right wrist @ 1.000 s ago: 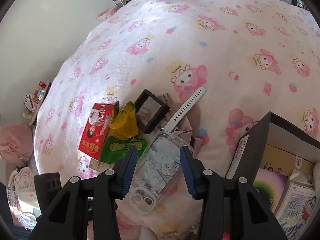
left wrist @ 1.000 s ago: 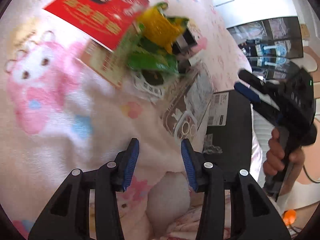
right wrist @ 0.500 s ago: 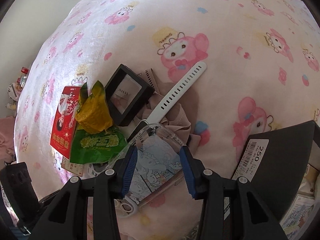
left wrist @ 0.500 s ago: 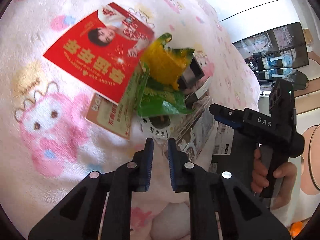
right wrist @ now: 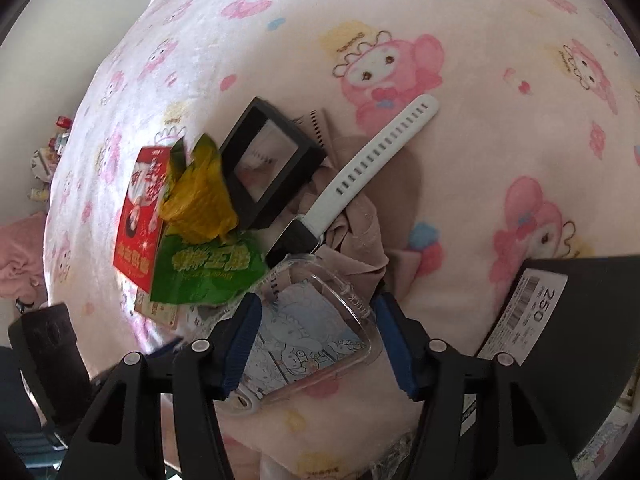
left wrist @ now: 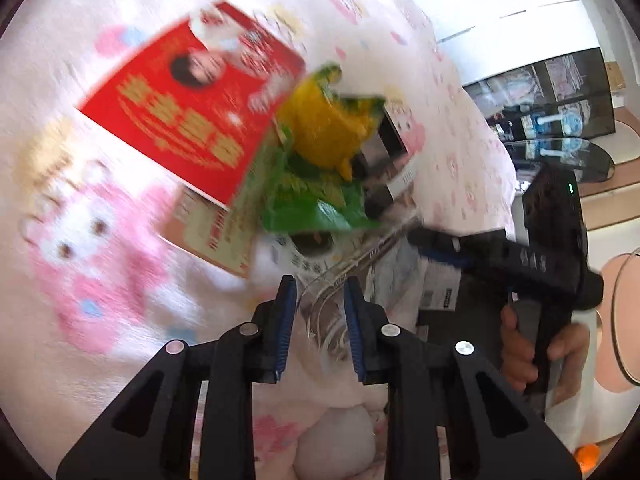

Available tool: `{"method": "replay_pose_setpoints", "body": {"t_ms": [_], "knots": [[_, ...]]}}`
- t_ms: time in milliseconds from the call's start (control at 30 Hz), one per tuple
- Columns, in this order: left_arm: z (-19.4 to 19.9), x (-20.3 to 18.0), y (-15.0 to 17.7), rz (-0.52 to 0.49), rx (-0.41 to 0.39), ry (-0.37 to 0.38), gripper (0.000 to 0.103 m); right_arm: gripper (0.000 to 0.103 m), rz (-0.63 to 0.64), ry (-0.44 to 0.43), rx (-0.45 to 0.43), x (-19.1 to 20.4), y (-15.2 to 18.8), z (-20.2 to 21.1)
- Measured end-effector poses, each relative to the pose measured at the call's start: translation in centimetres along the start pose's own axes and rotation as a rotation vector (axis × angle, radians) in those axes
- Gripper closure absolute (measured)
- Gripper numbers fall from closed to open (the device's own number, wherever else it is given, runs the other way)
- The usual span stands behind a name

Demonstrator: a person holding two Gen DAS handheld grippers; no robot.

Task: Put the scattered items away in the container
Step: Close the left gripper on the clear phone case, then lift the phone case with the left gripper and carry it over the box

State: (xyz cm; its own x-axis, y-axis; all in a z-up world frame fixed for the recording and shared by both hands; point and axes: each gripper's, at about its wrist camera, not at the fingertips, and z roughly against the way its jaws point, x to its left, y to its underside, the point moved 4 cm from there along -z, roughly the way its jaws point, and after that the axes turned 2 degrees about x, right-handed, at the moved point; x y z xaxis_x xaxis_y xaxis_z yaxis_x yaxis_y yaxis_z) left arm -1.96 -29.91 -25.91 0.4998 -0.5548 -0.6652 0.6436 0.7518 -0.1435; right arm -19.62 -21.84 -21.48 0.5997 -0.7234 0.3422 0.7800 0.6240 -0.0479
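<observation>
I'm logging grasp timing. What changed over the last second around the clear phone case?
The right gripper came down and now straddles the clear phone case, jaws open, no grip yet. The left gripper closed nearly shut, then reopened partway at the case's end. The red packet, green snack bag, white watch and black box stayed put.

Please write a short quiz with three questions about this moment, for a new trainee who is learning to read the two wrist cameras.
1. True or false: the right gripper is shut on the white watch strap.
2. Which thing lies between the fingers of the right gripper?
A. red packet
B. clear phone case
C. black frame box
3. Fill in: the green snack bag lies partly over the ____ packet.

Key
1. False: its jaws are apart and the strap lies farther up the pink blanket.
2. B
3. red
</observation>
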Motion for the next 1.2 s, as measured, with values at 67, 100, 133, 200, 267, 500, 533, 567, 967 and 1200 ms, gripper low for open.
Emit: {"method": "replay_pose_setpoints", "body": {"t_ms": [67,100,133,200,267,500,533,567,967,1200], "knots": [[1.1,0.6,-0.5,0.005,-0.036,-0.037,0.079,0.046,0.014,-0.057,0.031,0.8,1.2,0.0],[1.3,1.2,-0.5,0.013,-0.045,-0.037,0.076,0.046,0.027,-0.084,0.044,1.2,1.7,0.0],[1.8,1.9,-0.6,0.029,-0.045,-0.031,0.075,0.046,0.044,-0.106,0.053,1.6,2.2,0.1],[2.1,3.3,-0.2,0.061,-0.027,-0.045,0.074,0.046,0.06,-0.129,0.051,2.3,3.2,0.2],[1.9,4.2,0.5,0.071,-0.011,-0.075,0.073,0.046,0.069,-0.126,0.035,2.7,3.3,0.1],[0.0,3.7,2.2,0.062,0.053,-0.058,0.066,0.047,0.107,-0.03,0.119,2.9,4.1,-2.6],[0.1,3.3,2.2,0.051,0.047,-0.075,0.066,0.049,0.12,-0.049,0.115,3.2,4.4,-2.4],[0.6,2.8,2.2,0.031,0.034,-0.087,0.066,0.052,0.131,-0.047,0.093,3.3,4.5,-1.8],[5.9,-12.8,2.5,-0.256,0.019,0.077,0.066,0.061,0.045,-0.142,-0.303,-0.5,10.4,14.2],[0.4,-24.5,6.9,-0.393,0.197,0.141,0.066,0.061,-0.094,-0.06,-0.471,-9.3,17.5,22.0]]}}
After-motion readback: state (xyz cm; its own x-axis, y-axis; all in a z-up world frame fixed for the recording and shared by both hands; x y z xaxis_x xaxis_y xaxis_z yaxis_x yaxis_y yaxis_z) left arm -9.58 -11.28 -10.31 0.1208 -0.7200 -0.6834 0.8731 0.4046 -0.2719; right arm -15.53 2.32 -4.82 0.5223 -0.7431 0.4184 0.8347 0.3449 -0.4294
